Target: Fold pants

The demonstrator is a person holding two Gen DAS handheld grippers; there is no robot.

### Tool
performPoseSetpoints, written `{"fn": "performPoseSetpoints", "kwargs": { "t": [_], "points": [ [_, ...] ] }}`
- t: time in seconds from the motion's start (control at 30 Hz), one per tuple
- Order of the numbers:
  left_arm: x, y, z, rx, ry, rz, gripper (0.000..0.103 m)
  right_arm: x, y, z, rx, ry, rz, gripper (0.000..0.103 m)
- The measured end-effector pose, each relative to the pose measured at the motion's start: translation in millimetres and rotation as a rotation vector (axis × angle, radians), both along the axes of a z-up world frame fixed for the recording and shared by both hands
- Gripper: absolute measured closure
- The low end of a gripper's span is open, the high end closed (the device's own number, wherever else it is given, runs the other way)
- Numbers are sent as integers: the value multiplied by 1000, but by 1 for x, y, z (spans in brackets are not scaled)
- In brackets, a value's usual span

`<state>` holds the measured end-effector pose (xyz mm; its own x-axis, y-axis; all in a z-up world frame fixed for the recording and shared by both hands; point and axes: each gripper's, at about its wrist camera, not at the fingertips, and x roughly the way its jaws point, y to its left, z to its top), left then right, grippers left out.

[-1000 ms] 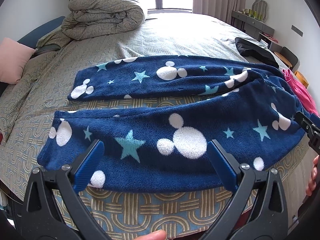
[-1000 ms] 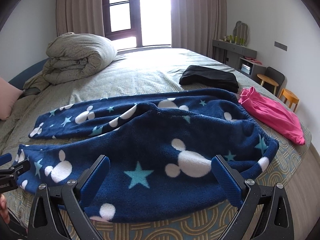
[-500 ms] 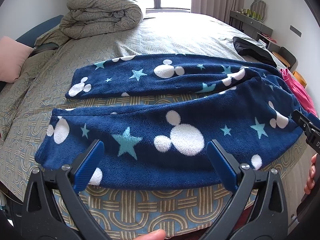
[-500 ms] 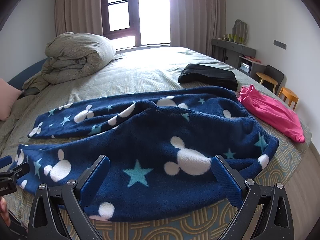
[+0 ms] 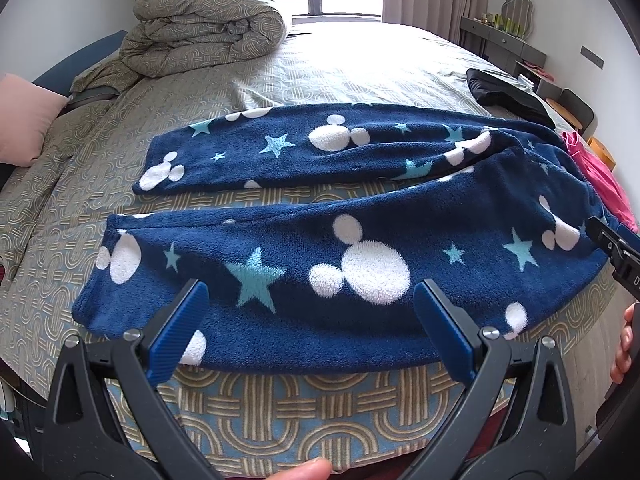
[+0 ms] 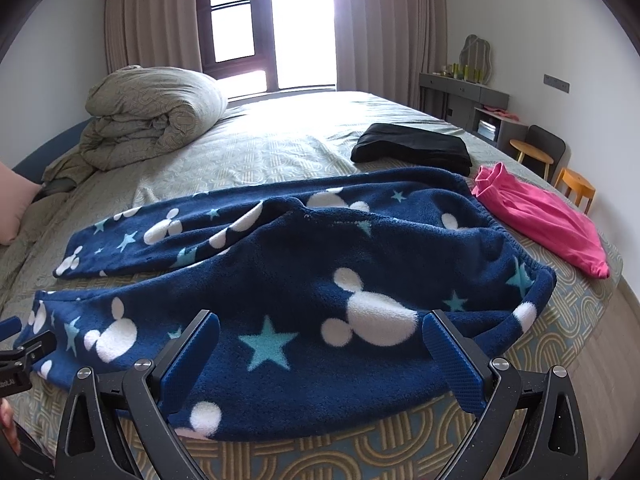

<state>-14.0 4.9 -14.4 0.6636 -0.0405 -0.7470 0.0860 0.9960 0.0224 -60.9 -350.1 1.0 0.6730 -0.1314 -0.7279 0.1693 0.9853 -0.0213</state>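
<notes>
Navy fleece pants (image 5: 360, 240) with white mouse heads and teal stars lie spread on the bed, legs apart and pointing left, waistband at the right. They also show in the right wrist view (image 6: 320, 280). My left gripper (image 5: 312, 320) is open and empty, above the near leg's front edge. My right gripper (image 6: 320, 344) is open and empty, near the front edge by the hip part. The right gripper's tip shows at the right edge of the left wrist view (image 5: 616, 248).
The bed (image 5: 280, 412) has a patterned cover. A rolled duvet (image 6: 152, 112) sits at the back left. Folded black clothes (image 6: 412, 148) and a pink garment (image 6: 540, 220) lie at the right. A pink pillow (image 5: 24, 120) is far left. Stools and a dresser stand by the right wall.
Both grippers have drawn back and up slightly from the pants; the view tilts higher. The pants have not moved. Both grippers stay open.
</notes>
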Motion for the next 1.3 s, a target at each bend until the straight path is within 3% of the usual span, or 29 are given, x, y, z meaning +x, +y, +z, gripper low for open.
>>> {"fn": "performPoseSetpoints", "kwargs": {
  "t": [0.37,0.57,0.7,0.83,1.1,1.3],
  "points": [
    [0,3,-3,10,21,8,1,1,-13,-5,-10,22,-38,0],
    [1,21,-8,-14,42,23,1,0,-40,-4,7,19,-126,0],
    [-2,60,-18,-77,78,103,1,-7,-76,0,40,12,-231,0],
    [-11,100,-37,-64,135,213,1,-18,-118,-7,104,38,-347,0],
    [-30,150,-68,-284,287,255,1,-29,-164,-33,306,20,-441,0],
    [-16,159,-80,-481,310,299,1,-30,-182,-56,513,-5,-470,0]
  ]
}}
